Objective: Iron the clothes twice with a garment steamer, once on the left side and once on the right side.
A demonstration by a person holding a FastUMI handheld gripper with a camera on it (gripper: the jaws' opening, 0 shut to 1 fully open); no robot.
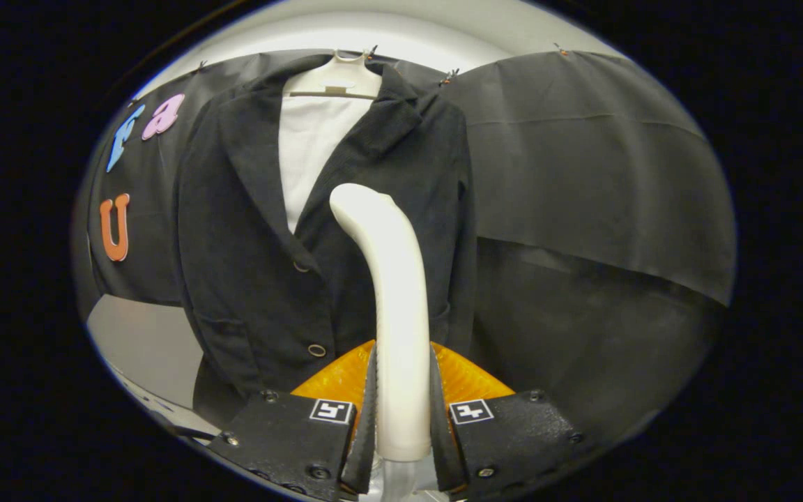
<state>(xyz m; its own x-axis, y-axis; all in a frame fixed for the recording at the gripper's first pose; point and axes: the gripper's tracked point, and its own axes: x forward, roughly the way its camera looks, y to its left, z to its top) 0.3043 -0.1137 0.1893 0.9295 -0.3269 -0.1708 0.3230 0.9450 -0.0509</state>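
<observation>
The claw (402, 408) squeezed the white steamer (394, 293) tight between both fingers. The black jacket (255, 265) hung just ahead. If the steamer slipped sideways, it might miss one side.

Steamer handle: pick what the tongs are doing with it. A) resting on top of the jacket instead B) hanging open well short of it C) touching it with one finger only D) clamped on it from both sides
D: the tongs press both fingers against the white steamer handle, which rises in front of the dark jacket.
</observation>
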